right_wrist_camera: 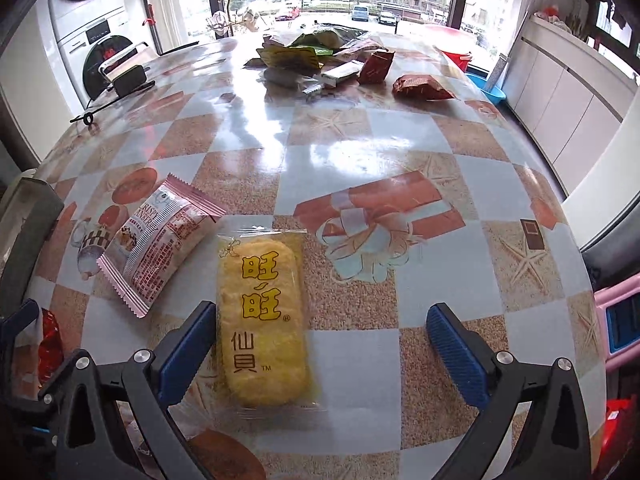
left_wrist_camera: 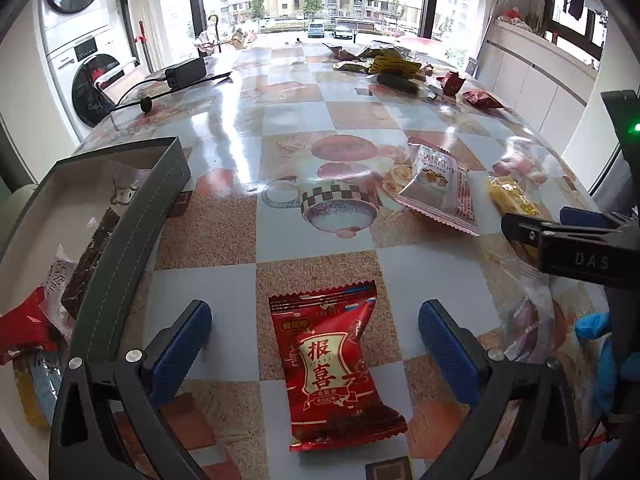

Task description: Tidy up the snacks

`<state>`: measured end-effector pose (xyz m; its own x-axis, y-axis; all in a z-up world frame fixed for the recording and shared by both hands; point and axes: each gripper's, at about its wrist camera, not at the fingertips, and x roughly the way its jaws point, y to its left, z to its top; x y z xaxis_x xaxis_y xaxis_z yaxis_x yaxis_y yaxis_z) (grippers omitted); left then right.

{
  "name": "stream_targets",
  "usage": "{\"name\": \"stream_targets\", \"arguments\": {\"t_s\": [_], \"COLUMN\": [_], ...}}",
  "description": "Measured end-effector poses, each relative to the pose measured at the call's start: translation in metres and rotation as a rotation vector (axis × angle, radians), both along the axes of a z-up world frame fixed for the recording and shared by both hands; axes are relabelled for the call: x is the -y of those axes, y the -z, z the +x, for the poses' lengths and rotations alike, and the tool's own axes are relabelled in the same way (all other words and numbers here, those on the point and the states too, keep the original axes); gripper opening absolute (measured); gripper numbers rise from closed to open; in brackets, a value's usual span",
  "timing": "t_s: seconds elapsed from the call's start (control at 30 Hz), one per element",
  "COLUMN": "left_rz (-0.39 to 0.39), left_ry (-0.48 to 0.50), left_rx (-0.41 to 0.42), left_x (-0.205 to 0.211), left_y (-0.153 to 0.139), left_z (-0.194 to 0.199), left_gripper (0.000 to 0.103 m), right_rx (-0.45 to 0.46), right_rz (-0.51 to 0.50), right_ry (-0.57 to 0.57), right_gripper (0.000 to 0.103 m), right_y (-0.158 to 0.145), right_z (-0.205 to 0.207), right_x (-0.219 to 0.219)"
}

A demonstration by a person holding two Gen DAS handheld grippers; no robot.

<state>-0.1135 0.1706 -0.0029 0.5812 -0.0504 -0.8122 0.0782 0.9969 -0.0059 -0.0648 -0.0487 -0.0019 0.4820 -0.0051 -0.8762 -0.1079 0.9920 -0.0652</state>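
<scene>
The left gripper (left_wrist_camera: 315,338) is seen with its jaws spread wide, and the red snack packet (left_wrist_camera: 334,368) lies flat on the table between the two blue pads (left_wrist_camera: 182,350) without being touched by either of them. The packet is marked with large Chinese characters on a cream label, and its far crimped edge points away from the camera.

The right gripper (right_wrist_camera: 321,344) is also held wide open. The yellow rice cracker (right_wrist_camera: 262,320), in a clear wrapper with yellow characters, lies between its pads (right_wrist_camera: 456,350); the left pad is just beside the wrapper edge, maybe touching it, while the right pad is well apart from it. Nothing is gripped.

To the left of the left gripper, a grey box (left_wrist_camera: 132,216) with a stitched rim is placed on the table, and several snacks (left_wrist_camera: 82,268) are already lying inside it, among them a dark brown one and a red one. A pink-edged packet (right_wrist_camera: 160,240) lies just beside the rice cracker, on its left, tilted. In the left view, the right gripper's black body is seen at the right edge, with a blue glove (left_wrist_camera: 600,332) below it.

Further away, a heap of other wrappers (right_wrist_camera: 304,54) is gathered at the far side of the checkered tablecloth (right_wrist_camera: 400,148). A black adapter (left_wrist_camera: 186,72) with its cable rests near the far left corner
</scene>
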Motion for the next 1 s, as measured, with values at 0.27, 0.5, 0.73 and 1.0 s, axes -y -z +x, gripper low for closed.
{"name": "stream_targets", "arguments": {"t_s": [0.27,0.5,0.73,1.0], "left_rz": [0.0,0.0,0.0,0.001], "left_ry": [-0.003,-0.003,-0.003,-0.003], "left_rx": [0.001,0.001,0.001,0.002], "left_x": [0.0003,0.0003,0.0001,0.0002], "left_y": [0.0005,0.0004,0.0003,0.0003], "left_z": [0.0004,0.0004,0.0003,0.0002], "left_gripper": [0.103,0.103,0.103,0.103], "right_rx": [0.024,0.024,0.025,0.026], "right_rz": [0.002,0.003,0.003,0.003], "right_ry": [0.002,0.001,0.002,0.002], "right_gripper": [0.103,0.103,0.103,0.103], "right_y": [-0.0006,-0.0007,-0.0007,-0.0007], "right_z": [-0.003,-0.0034,-0.0035,-0.0035], "right_x": [-0.0011,-0.0009,-0.0009,-0.0008]}}
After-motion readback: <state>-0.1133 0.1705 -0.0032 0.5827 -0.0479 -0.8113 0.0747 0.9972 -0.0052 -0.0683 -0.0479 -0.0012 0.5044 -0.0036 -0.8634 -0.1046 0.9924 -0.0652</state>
